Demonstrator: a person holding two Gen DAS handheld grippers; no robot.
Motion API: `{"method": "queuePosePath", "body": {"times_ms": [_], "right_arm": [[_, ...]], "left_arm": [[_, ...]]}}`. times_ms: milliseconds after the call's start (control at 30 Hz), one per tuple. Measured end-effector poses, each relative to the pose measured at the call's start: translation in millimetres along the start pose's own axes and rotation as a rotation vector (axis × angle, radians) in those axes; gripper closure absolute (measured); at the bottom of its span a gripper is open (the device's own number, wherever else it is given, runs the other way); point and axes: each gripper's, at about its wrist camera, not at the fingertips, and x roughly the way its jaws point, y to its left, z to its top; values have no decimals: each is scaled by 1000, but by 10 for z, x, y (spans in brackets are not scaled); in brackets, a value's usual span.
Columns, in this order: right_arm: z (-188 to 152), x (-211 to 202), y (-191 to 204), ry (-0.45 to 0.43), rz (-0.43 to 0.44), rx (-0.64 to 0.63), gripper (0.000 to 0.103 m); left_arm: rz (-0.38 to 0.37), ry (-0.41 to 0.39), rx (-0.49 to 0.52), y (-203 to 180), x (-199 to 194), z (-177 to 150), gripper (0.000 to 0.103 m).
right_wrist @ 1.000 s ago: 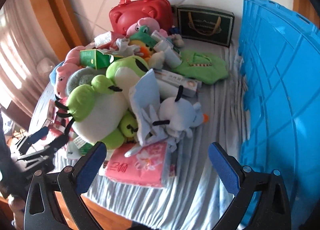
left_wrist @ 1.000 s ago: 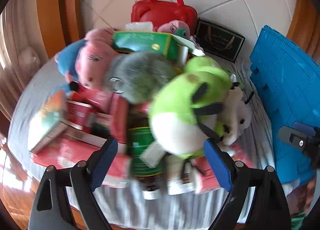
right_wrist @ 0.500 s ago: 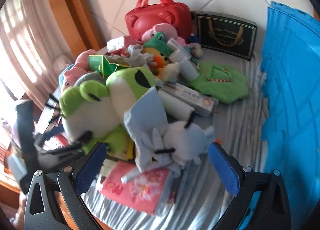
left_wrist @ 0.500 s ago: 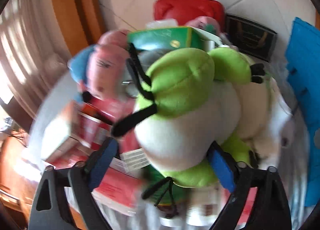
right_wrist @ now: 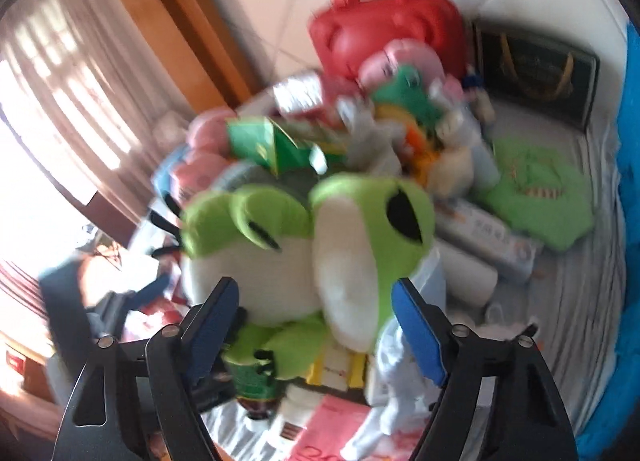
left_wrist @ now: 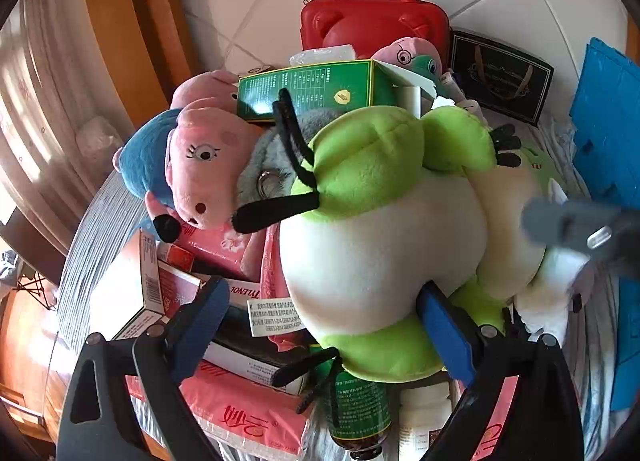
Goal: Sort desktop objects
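Observation:
A heap of toys, boxes and bottles lies on a grey striped cloth. On top of it is a green and white frog plush (left_wrist: 380,229), also in the right wrist view (right_wrist: 304,245). My left gripper (left_wrist: 324,325) is open, its blue pads on either side of the frog's lower body. My right gripper (right_wrist: 316,321) is open too, close in front of the frog, the view blurred. A pink pig plush (left_wrist: 204,177), a green carton (left_wrist: 308,91) and a red case (left_wrist: 376,29) lie behind.
A blue crate (left_wrist: 608,117) stands at the right, a black gift bag (left_wrist: 500,77) at the back. Pink tissue packs (left_wrist: 248,417), medicine boxes (left_wrist: 136,289) and bottles (left_wrist: 360,409) lie at the front. A green flat plush (right_wrist: 536,185) lies on the cloth.
Both grippers have moved in on the frog plush, which now fills the space between each pair of pads. The right gripper has swung left and come into the left wrist view.

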Motion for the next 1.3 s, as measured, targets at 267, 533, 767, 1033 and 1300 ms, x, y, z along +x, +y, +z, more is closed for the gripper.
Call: {"method": "queuePosePath", "body": {"times_ms": [267, 533, 767, 1033, 1300], "right_arm": [[-52, 266, -454, 47, -87, 51, 10], [95, 603, -406, 122, -13, 31, 22], [18, 184, -220, 42, -86, -29, 42], [230, -451, -40, -105, -111, -51, 43], [380, -1390, 242, -304, -199, -84, 43]], "left_arm": [[9, -6, -4, 46, 40, 45, 4], [-95, 69, -38, 28, 202, 72, 4], [-150, 0, -19, -69, -93, 133, 47], [-189, -162, 26, -109, -718, 397, 47], [-277, -351, 83, -182, -1420, 732, 47]]}}
